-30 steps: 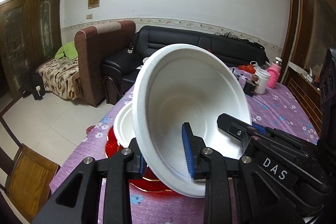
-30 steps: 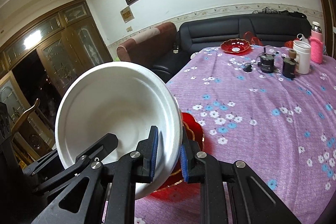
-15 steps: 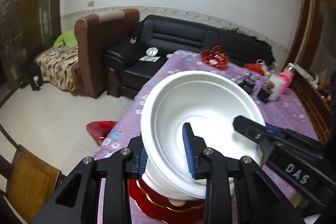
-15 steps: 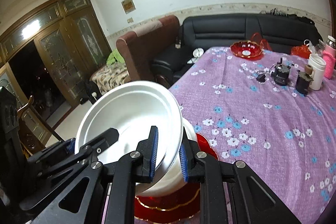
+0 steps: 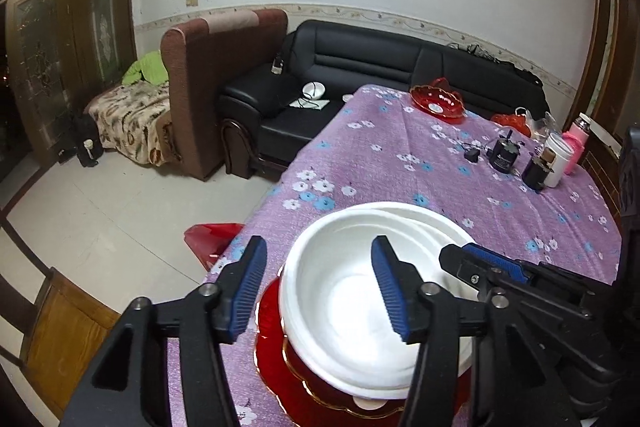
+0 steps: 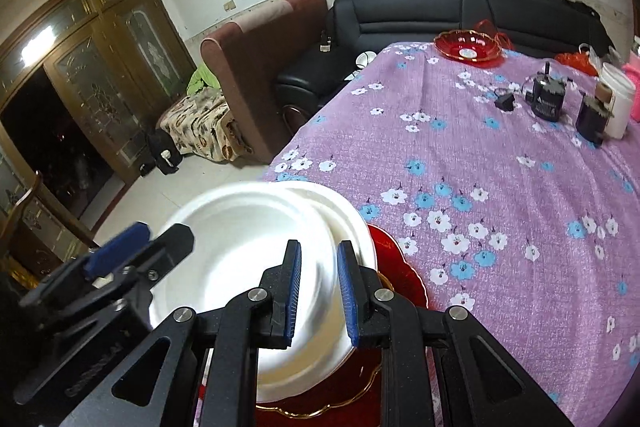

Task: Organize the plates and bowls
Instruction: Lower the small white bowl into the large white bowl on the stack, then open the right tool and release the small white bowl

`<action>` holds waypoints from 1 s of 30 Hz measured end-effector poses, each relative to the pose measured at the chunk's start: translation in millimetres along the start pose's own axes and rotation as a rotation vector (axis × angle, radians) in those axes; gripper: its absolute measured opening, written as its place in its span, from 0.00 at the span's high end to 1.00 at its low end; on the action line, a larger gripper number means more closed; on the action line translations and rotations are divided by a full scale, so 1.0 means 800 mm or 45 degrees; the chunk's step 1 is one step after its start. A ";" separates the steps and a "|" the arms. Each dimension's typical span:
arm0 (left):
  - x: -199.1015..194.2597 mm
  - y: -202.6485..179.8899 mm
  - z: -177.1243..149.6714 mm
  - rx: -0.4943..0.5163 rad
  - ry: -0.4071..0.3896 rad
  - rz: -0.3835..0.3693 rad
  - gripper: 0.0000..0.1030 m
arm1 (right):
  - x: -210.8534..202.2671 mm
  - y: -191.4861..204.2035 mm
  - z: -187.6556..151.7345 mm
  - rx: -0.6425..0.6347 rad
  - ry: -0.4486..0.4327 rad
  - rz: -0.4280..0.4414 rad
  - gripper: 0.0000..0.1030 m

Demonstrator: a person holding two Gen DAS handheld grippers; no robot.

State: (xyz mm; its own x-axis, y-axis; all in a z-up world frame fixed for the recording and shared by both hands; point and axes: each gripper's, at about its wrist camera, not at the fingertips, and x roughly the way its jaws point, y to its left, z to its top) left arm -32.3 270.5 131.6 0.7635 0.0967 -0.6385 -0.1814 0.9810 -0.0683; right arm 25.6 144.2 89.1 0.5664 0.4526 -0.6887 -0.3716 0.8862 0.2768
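**Stacked white bowls on a red plate, both grippers at the rim**

The table [image 5: 400,163], under a purple flowered cloth, carries the stack at its near corner. A white bowl [image 5: 352,311] sits nested in a second white bowl [image 5: 444,227], and both rest on a red gold-edged plate [image 5: 276,359]. My left gripper [image 5: 320,291] is spread wide, its pads straddling the bowl's left rim without touching it. My right gripper [image 6: 318,295] stands slightly parted about the right rim; the pads look clear of it. Lettering on the gripper body is too blurred to read. A red dish [image 6: 468,49] lies far across the table.
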 end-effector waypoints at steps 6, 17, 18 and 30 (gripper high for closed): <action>-0.019 0.015 -0.002 -0.067 -0.042 -0.023 0.30 | 0.002 0.002 -0.001 -0.025 -0.037 -0.022 0.53; -0.058 0.054 -0.010 -0.251 -0.129 -0.061 0.19 | -0.044 -0.006 0.003 0.034 -0.194 0.038 0.34; -0.059 0.055 -0.012 -0.260 -0.129 -0.059 0.19 | -0.048 -0.007 0.002 0.037 -0.200 0.039 0.33; -0.058 0.058 -0.054 -0.328 -0.034 -0.041 0.19 | -0.096 -0.025 -0.059 0.054 -0.257 -0.018 0.27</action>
State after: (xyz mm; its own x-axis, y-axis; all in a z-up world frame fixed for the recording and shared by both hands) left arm -102.8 304.0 125.4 0.7870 0.0737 -0.6126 -0.3058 0.9090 -0.2834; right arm -45.5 86.8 104.7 0.7086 0.4472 -0.5458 -0.3337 0.8939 0.2992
